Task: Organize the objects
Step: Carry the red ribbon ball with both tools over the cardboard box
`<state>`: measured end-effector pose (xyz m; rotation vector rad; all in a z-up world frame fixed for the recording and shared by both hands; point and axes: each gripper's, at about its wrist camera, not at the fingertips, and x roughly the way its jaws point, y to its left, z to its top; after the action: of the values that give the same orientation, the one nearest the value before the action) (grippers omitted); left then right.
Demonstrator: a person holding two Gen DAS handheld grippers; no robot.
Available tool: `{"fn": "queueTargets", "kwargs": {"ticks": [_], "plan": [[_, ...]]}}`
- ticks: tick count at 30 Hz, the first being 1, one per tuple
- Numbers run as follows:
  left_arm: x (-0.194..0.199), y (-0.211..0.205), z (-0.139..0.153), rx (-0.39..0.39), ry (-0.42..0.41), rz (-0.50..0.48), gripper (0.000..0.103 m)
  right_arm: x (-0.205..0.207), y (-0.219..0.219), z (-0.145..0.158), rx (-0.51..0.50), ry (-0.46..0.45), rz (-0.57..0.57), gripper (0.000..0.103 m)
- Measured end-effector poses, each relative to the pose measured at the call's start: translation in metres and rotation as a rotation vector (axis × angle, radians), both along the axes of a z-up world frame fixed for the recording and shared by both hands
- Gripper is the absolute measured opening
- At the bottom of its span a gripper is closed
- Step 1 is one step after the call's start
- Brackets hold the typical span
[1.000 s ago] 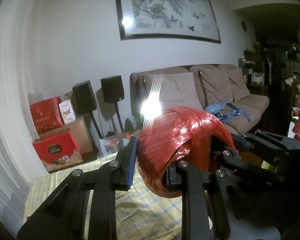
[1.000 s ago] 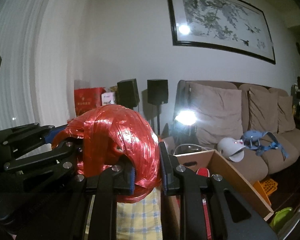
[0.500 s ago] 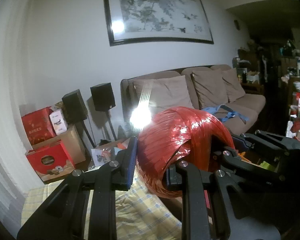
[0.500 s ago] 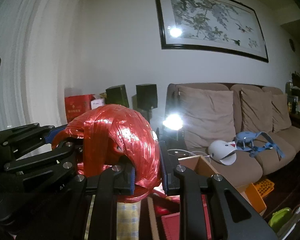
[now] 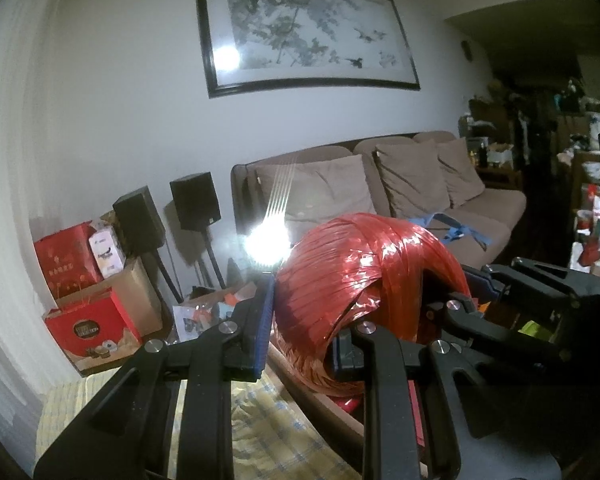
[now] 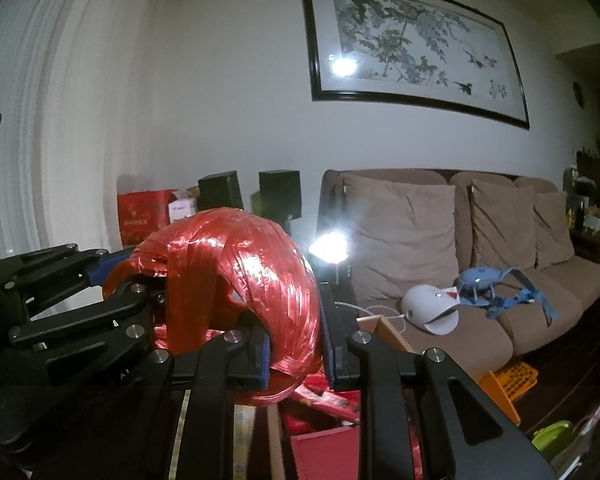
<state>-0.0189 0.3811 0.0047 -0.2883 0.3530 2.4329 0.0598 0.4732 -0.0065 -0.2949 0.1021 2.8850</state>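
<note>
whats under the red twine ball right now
Below the red twine ball, held by both grippers, sits an open cardboard box with red items inside; the ball and grippers hide most of its interior.

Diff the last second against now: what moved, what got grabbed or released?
Both grippers carried the shiny red raffia twine roll sideways, off the yellow checked cloth to above the open cardboard box. Nothing grabbed or released: left gripper and right gripper still clamp it.
</note>
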Motion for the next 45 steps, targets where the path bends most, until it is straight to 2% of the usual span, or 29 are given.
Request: {"fn": "queueTargets", "kwargs": {"ticks": [9, 37, 45], "plan": [[0.001, 0.019, 0.003, 0.003, -0.006, -0.027, 0.02, 0.004, 0.016, 0.001, -0.013, 0.002, -0.029, 0.02], [-0.013, 0.063, -0.015, -0.027, -0.102, -0.083, 0.02, -0.003, 0.056, -0.011, -0.047, -0.089, -0.092, 0.02], [-0.016, 0.082, -0.026, -0.066, -0.157, -0.086, 0.02, -0.008, 0.075, -0.021, -0.084, -0.152, -0.098, 0.02]]}}
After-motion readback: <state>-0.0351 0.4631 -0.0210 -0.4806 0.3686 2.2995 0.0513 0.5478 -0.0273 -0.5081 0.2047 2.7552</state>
